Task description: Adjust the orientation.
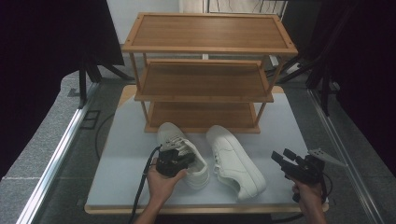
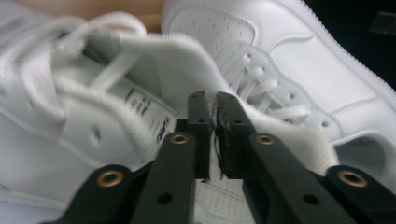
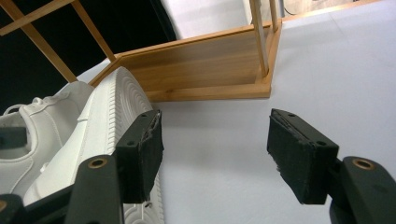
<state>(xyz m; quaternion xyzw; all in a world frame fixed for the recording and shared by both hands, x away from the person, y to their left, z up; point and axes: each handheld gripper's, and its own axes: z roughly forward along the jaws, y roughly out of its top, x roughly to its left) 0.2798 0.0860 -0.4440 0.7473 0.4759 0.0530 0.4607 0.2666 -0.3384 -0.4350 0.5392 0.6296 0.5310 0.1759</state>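
Left gripper (image 2: pixel 211 135) clamped on inner collar of left shoe (image 1: pixel 183 154), toe pointing at rack (image 1: pixel 205 70). Right gripper (image 1: pixel 286 160) wide apart, empty, just beside right shoe (image 1: pixel 236 161). Both shoes on table (image 1: pixel 289 126) before bottom shelf.

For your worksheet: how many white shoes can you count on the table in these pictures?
2. The left shoe lies before the rack, with the left gripper shut on its collar. The right shoe lies beside it, untouched. None sits on the shelves.
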